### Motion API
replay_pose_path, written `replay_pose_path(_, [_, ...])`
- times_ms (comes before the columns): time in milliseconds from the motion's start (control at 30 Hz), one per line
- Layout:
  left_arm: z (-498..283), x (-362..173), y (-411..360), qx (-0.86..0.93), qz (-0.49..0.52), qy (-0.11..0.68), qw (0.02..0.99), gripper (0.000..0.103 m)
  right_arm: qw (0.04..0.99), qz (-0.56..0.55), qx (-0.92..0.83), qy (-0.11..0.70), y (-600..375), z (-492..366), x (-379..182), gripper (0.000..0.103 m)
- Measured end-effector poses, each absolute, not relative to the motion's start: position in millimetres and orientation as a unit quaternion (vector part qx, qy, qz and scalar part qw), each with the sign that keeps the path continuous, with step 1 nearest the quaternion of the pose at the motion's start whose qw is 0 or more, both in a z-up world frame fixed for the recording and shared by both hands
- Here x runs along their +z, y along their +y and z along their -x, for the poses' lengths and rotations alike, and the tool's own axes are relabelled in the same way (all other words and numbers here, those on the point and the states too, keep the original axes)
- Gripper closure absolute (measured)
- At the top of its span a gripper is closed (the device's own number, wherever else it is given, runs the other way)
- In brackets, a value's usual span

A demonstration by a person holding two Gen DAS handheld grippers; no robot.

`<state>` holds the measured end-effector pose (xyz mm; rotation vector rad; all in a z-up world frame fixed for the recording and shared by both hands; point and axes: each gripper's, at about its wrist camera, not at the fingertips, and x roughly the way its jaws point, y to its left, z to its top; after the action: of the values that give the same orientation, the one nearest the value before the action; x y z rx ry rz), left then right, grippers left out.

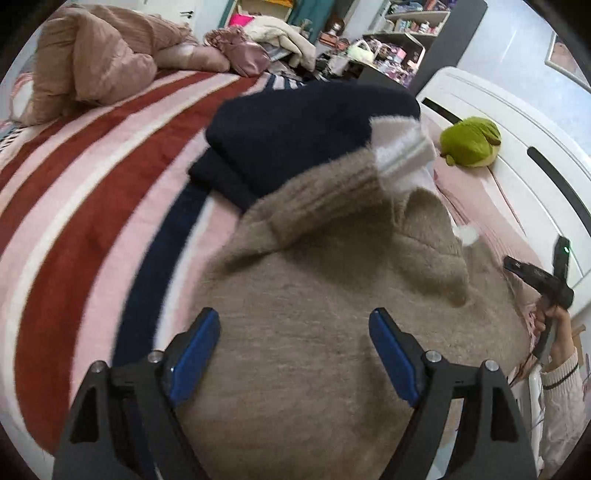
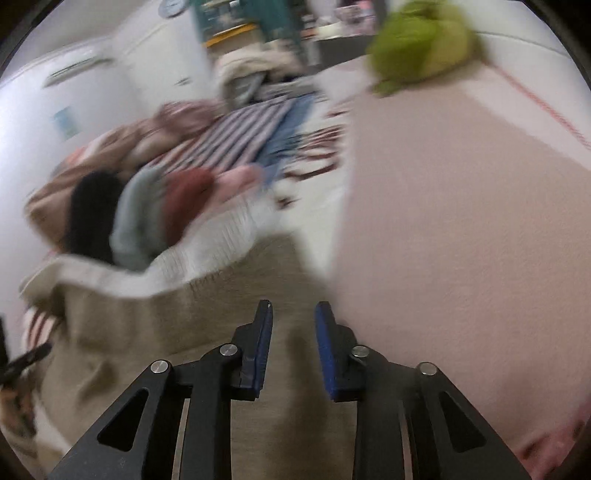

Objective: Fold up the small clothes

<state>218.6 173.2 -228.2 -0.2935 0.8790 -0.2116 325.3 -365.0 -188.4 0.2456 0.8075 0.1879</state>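
Both hands free over the beige sweater, fold not yet squared.

My left gripper (image 1: 295,354) hangs with its blue fingers (image 1: 195,358) spread wide, nothing between them, right above the fuzzy beige sweater (image 1: 314,314) spread on the bed. My right gripper (image 2: 293,343) sits over that sweater's edge, fingers parted by a narrow gap, gripping nothing I can see, though this view is smeared. Just past the body, one sleeve with its white striped cuff (image 1: 402,155) lies thrown across. The risk, I'd say: the knit is soft and slippery, so pinching one layer only could drag the fold open. Beyond lies a folded navy garment (image 1: 295,129), touching the sweater, on the red-and-pink striped blanket (image 1: 92,177). Farther off, a green plush (image 1: 471,140) by the white headboard (image 1: 517,122), a crumpled brown duvet (image 1: 99,62), cluttered shelves (image 1: 402,33).
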Motion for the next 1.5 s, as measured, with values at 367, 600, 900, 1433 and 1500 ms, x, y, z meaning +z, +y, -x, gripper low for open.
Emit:
replay_pose_path(367, [-164,-238,177,-0.120,0.162,0.415,0.887,0.095,0.853,-0.177,0.234,0.432,-371,-211,-225,0.056])
replay_pose_path(600, [-106,-219,183,-0.140,0.135,0.409,0.892,0.097,0.864,-0.188,0.256,0.391,-375,-182,-201,0.096])
replay_pose_path(900, [-88,-233,200,-0.096,0.182,0.405,0.891,0.026,0.876,-0.141,0.178,0.424,-372,-182,-208,0.070])
replay_pose_path(1433, [-107,-290,150,-0.172,0.395,0.354,0.831,0.017,0.844,-0.043,0.379,0.377,-181,-194,-172,0.096])
replay_pose_path(1500, [-117,-293,149,-0.147,0.403,0.349,0.833,0.017,0.835,-0.017,0.378,0.398,-161,-204,-184,0.096])
